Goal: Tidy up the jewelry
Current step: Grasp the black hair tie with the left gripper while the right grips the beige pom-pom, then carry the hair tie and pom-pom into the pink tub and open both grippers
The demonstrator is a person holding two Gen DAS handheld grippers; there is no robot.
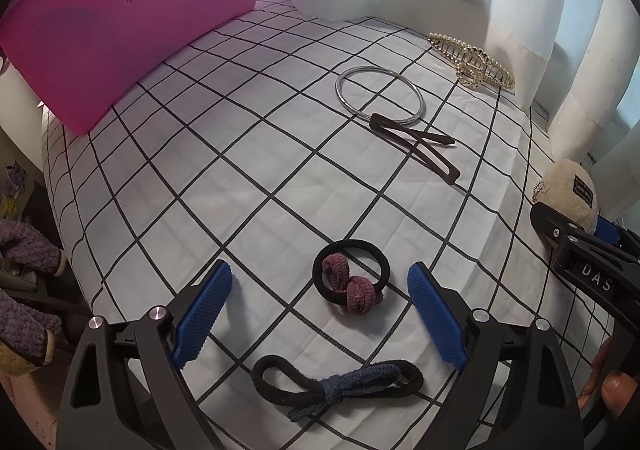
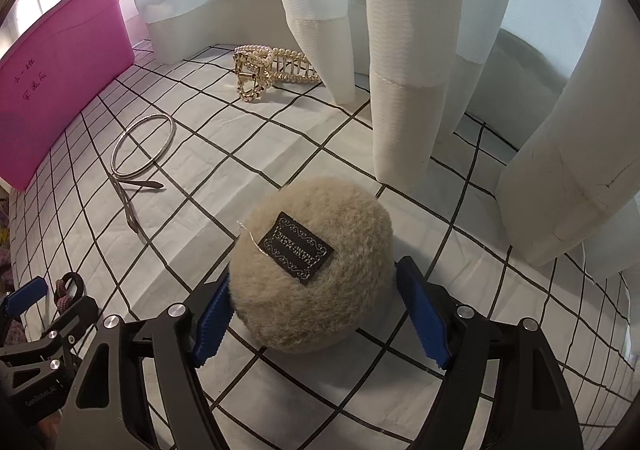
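The cloth (image 1: 280,178) on the bench was matt woven fabric with a black grid. The bangle (image 1: 379,95) was smooth, shiny metal. The claw clip (image 2: 272,68) looked like glossy gold metal with pearl beads. The hair clip (image 1: 416,148) was dark and matt. Both hair ties (image 1: 351,277) were soft, fuzzy elastic cloth. The pouch (image 2: 312,270) was cream plush with a woven black label. The box (image 1: 132,22) was smooth pink plastic. The tool pads (image 1: 206,314) were blue, ribbed and matt. The curtain (image 2: 400,50) was pale matt cloth.
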